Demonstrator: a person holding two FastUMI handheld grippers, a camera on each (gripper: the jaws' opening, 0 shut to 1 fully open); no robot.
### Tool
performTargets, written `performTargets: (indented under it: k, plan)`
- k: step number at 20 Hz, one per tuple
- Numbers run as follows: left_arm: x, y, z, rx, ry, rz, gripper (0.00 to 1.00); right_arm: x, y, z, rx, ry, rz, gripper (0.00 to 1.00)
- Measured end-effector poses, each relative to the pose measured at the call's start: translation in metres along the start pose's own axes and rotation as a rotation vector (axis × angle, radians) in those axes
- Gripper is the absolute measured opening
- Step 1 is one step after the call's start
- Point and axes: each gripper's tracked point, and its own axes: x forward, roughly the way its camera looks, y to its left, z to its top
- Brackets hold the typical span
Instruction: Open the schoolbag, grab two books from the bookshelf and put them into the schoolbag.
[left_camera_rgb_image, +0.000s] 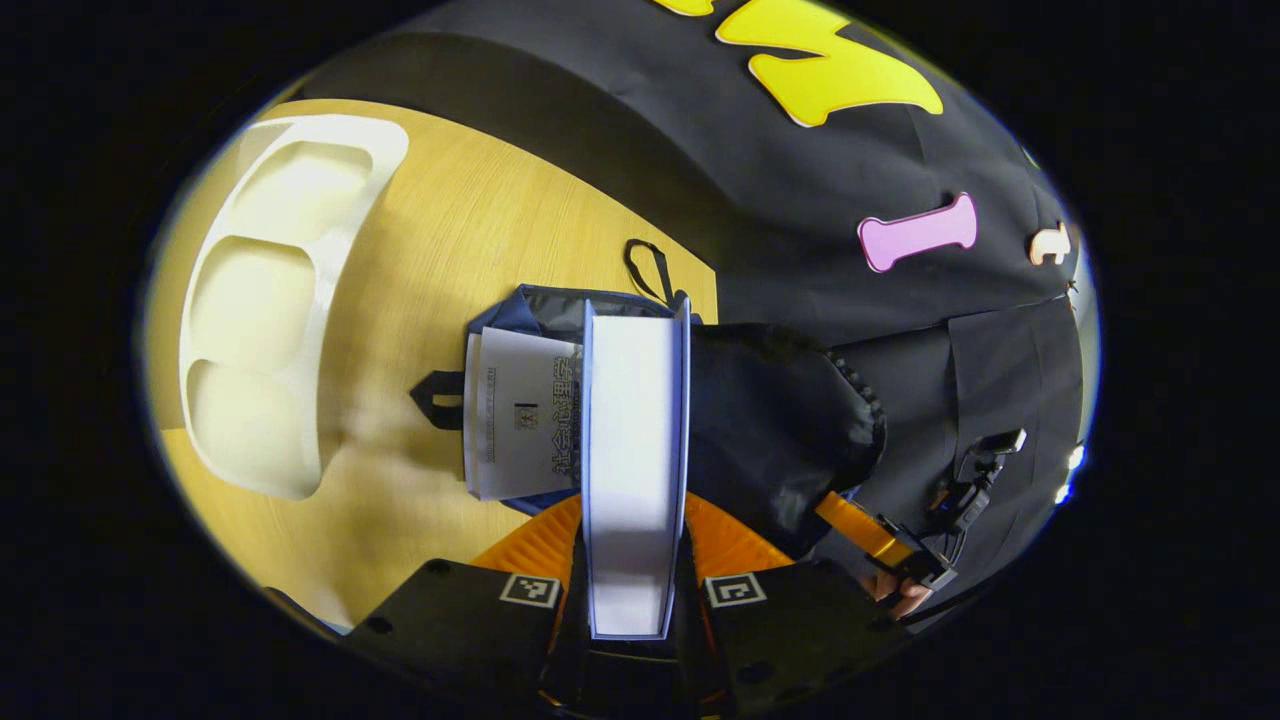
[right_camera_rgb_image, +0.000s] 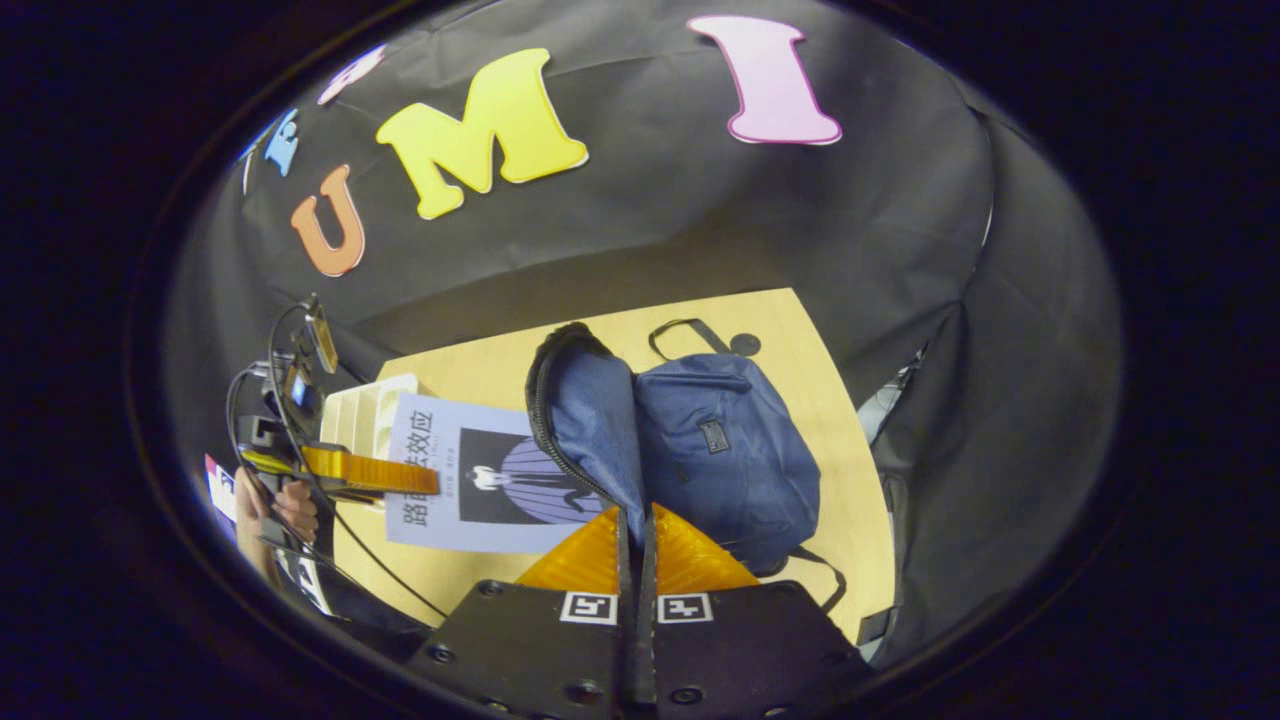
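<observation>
My left gripper (left_camera_rgb_image: 635, 530) is shut on a thick book (left_camera_rgb_image: 635, 420) with a blue cover, seen edge-on, its far end over the mouth of the blue schoolbag (left_camera_rgb_image: 560, 310). A second, white-covered book (left_camera_rgb_image: 520, 420) lies inside the bag. My right gripper (right_camera_rgb_image: 635, 525) is shut on the edge of the bag's flap (right_camera_rgb_image: 590, 420) and holds it up; it also appears beside the dark lining (left_camera_rgb_image: 780, 420) as the right gripper (left_camera_rgb_image: 850, 520). In the right gripper view the held book (right_camera_rgb_image: 490, 480) sits left of the flap, with the left gripper (right_camera_rgb_image: 400, 478) on it.
The white bookshelf (left_camera_rgb_image: 270, 290) stands on the wooden table (left_camera_rgb_image: 450, 220) left of the bag, also seen as the bookshelf (right_camera_rgb_image: 365, 410) behind the book. A hand (right_camera_rgb_image: 290, 505) and cables sit at the left. Black cloth walls close off the table's far and right edges.
</observation>
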Motion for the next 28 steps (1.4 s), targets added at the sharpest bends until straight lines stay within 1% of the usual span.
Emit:
performTargets:
  k: [5,12,15,17,19,20,21,22,23,24,25,26,27,28]
  plan:
    - [0.029,-0.004,0.003,-0.013,-0.019,-0.073,0.39,-0.006,0.002,0.009,-0.021,-0.015,-0.005,0.00]
    - [0.063,-0.003,-0.002,-0.047,0.008,-0.146,0.39,-0.004,0.003,0.011,-0.026,-0.009,-0.014,0.00]
    - [0.079,-0.001,-0.002,-0.059,0.021,-0.159,0.39,-0.003,0.004,0.012,-0.034,-0.007,-0.020,0.00]
    - [0.086,-0.002,-0.001,-0.062,0.040,-0.151,0.39,-0.001,0.007,0.012,-0.039,-0.001,-0.016,0.00]
    - [0.091,-0.001,-0.002,-0.042,0.051,-0.120,0.40,0.001,0.009,0.012,-0.038,0.002,-0.012,0.00]
    - [0.095,0.004,-0.002,-0.021,0.051,-0.077,0.41,0.003,0.010,0.012,-0.039,0.004,-0.011,0.00]
    - [0.095,0.014,-0.002,0.010,0.056,-0.031,0.48,0.005,0.010,0.012,-0.041,0.007,-0.012,0.00]
    - [0.101,0.021,-0.004,0.027,0.063,0.001,0.52,0.007,0.011,0.011,-0.040,0.010,-0.009,0.00]
    - [0.100,0.026,-0.005,0.017,0.072,0.024,0.72,0.008,0.013,0.011,-0.038,0.013,-0.005,0.00]
    - [0.099,0.027,-0.005,0.008,0.082,0.042,0.62,0.010,0.014,0.010,-0.039,0.015,-0.004,0.00]
    - [0.098,0.033,-0.005,0.014,0.086,0.077,0.77,0.010,0.014,0.011,-0.040,0.015,-0.003,0.00]
    - [0.098,0.045,-0.006,0.040,0.091,0.136,0.66,0.012,0.015,0.010,-0.041,0.017,-0.003,0.00]
    - [0.097,0.059,-0.005,0.082,0.092,0.204,0.85,0.013,0.016,0.009,-0.044,0.021,-0.002,0.00]
    - [0.096,0.068,-0.002,0.112,0.090,0.242,0.76,0.014,0.016,0.008,-0.046,0.024,-0.001,0.00]
